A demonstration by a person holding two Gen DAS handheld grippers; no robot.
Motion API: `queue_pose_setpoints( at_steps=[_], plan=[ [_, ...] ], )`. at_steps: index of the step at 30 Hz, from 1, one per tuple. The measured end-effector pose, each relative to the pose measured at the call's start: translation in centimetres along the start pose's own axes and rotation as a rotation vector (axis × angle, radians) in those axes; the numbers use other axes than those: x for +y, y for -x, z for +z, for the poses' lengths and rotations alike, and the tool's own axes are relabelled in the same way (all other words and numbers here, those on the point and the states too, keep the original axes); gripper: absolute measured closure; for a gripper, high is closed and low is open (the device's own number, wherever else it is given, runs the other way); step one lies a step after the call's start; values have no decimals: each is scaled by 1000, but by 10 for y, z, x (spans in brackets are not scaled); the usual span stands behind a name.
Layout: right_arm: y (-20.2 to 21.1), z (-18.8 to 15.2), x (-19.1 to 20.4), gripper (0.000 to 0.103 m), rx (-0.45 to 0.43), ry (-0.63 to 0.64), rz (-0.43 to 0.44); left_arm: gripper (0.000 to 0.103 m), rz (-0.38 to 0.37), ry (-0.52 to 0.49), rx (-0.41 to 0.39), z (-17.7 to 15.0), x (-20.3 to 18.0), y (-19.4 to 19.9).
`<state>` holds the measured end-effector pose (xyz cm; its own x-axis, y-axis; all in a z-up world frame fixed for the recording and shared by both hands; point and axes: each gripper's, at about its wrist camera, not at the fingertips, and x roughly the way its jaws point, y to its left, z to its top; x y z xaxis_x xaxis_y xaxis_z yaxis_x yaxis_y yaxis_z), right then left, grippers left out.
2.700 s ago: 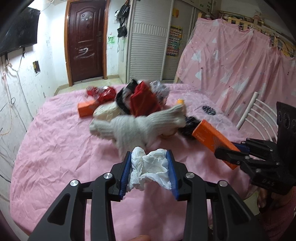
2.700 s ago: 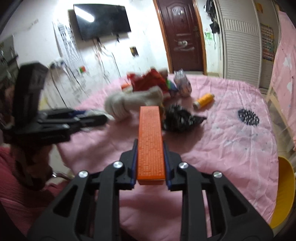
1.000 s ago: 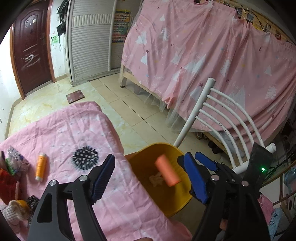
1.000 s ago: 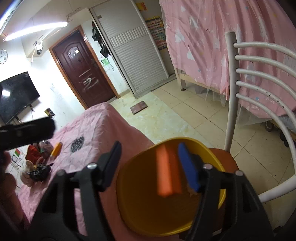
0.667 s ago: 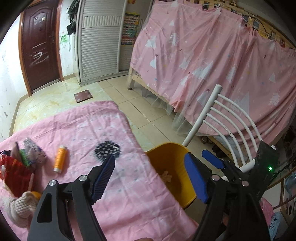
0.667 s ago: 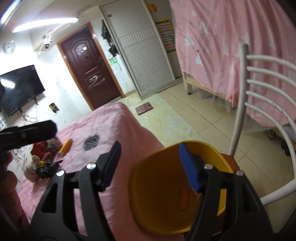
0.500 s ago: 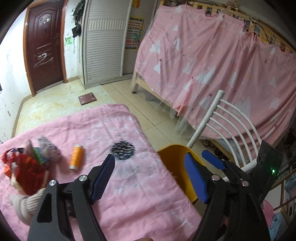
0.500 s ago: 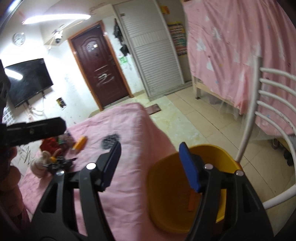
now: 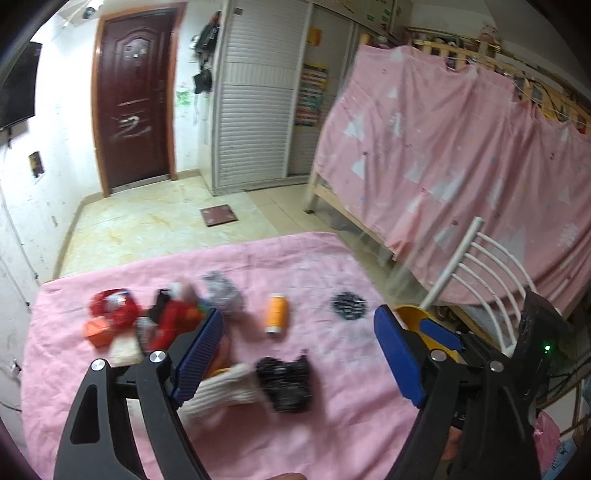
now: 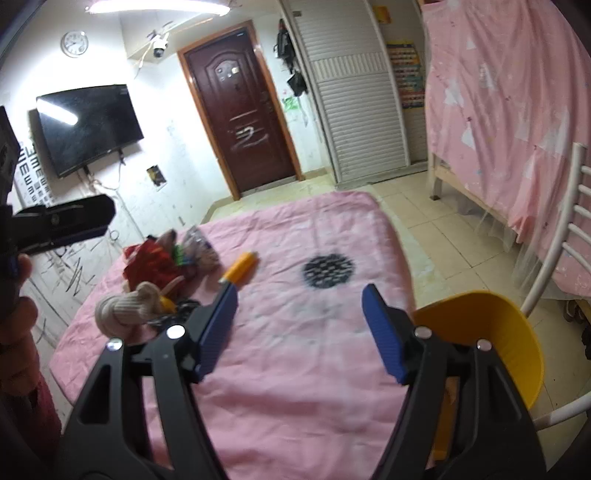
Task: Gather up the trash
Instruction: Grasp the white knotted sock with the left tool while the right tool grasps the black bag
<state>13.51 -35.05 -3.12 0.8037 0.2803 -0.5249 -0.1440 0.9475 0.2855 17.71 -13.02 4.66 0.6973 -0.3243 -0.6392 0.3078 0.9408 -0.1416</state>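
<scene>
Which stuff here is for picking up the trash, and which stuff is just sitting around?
For the job:
- yellow bin
- black crumpled wrapper
- red wrapper
- small orange box
- left tool and right tool, both empty, jaws opening

Just sitting around:
- white chair
- TV
- wall clock
- brown door

A: Room check. Dark wood door (image 10: 242, 122) at 12 o'clock, white louvred wardrobe (image 10: 354, 99) at 1, wall TV (image 10: 88, 125) at 10, clock (image 10: 75, 43) above it.

B: Pink curtain (image 9: 454, 155) over bunk frame at 2–3. White chair (image 9: 480, 273) at 4. Tiled floor (image 9: 147, 225), ceiling light (image 10: 159, 6) on.
</scene>
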Motion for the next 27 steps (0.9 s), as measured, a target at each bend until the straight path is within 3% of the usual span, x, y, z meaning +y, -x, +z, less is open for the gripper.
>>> queue_pose_setpoints(
  at_steps=[13, 17, 27],
  plan=[
    [-29, -5, 59, 28, 85, 93, 59, 26, 111, 44, 13, -31, 75, 11],
    [-38, -10, 76, 21, 122, 124, 72, 26, 103, 15, 43, -46, 89, 6],
    [-60, -16, 99, 18, 191, 168, 63, 26, 106, -73, 108, -77, 98, -15]
  ],
)
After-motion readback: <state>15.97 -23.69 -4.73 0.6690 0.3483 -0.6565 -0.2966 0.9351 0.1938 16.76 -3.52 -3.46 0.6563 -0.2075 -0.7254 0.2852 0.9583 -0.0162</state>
